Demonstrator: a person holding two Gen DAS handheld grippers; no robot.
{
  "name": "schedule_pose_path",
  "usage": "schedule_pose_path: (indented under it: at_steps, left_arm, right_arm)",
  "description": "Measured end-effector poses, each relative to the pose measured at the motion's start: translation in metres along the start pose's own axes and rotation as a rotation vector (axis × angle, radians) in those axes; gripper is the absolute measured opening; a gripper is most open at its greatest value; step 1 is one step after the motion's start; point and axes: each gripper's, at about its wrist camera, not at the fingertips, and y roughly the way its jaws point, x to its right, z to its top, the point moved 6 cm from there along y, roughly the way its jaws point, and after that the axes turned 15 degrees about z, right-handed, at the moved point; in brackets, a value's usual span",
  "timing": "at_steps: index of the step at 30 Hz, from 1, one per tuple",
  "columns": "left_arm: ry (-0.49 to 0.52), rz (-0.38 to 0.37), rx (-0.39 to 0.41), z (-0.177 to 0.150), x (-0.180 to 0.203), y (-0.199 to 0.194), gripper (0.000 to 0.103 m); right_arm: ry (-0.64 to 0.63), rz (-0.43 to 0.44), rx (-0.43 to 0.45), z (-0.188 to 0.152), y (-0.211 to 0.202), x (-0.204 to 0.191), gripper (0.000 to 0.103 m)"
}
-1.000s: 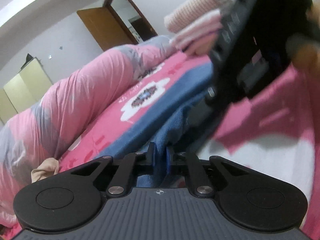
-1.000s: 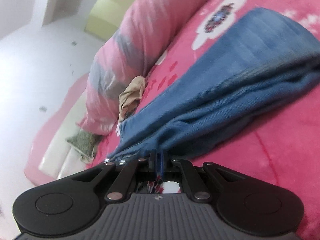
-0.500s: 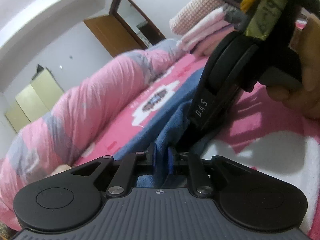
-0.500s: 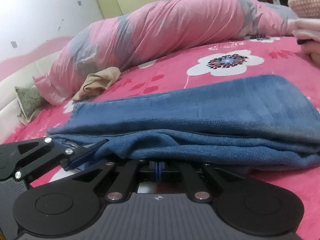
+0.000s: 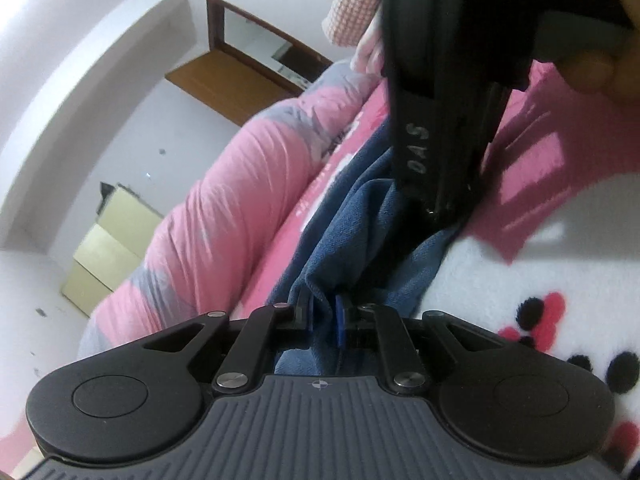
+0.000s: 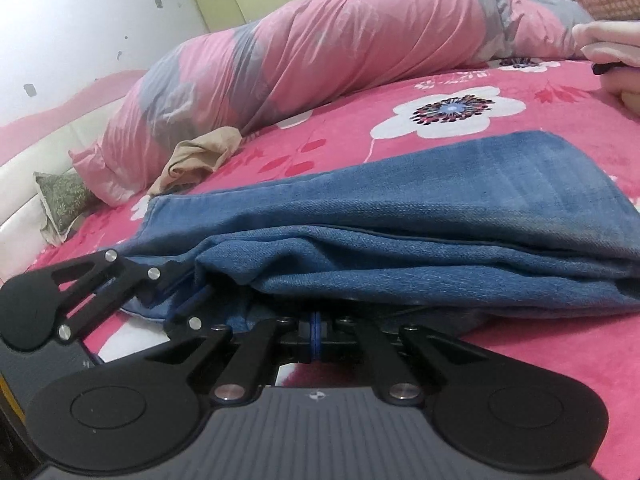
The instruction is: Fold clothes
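Observation:
Blue jeans (image 6: 420,216) lie folded in layers on the pink flowered bed cover (image 6: 552,124). My left gripper (image 5: 323,314) is shut on a bunched edge of the jeans (image 5: 352,240). My right gripper (image 6: 316,334) is shut tight under the near edge of the jeans; whether cloth is between its pads is hidden. In the right wrist view the left gripper (image 6: 176,292) shows at the left, pinching the jeans' corner. In the left wrist view the right gripper's black body (image 5: 440,120) hangs just above, held by a hand.
A rolled pink and grey quilt (image 6: 320,52) lies along the far side of the bed. A beige garment (image 6: 200,156) sits beside it. Folded pink clothes (image 6: 608,40) are stacked at the right. A green cushion (image 6: 60,196) and a white headboard are at the left.
The right gripper swung low to the near edge of the jeans and settled there. The left gripper rotated with the cloth in it, and the right gripper's body now hangs closer above it.

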Motion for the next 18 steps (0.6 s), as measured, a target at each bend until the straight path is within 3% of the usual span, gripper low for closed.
schedule_pose_path:
  at_steps: [4,8,14,18]
  left_arm:
    - [-0.019,-0.017,-0.009,0.001,-0.005,-0.001,0.014]
    - [-0.034,-0.004,0.008,0.002,-0.010,-0.006,0.015]
    - [-0.048,-0.033,0.028,0.000,-0.013,-0.010,0.015]
    - [-0.053,-0.046,0.021,-0.003,-0.016,-0.007,0.018]
  right_arm:
    - [-0.034,0.080,0.023,0.003,-0.011,-0.013,0.000]
    - [-0.112,0.185,-0.021,0.004,-0.006,-0.032,0.000]
    - [-0.126,0.164,-0.083,0.006,0.030,-0.026,0.000]
    - [-0.103,0.166,-0.059,0.009,0.035,-0.024,0.000]
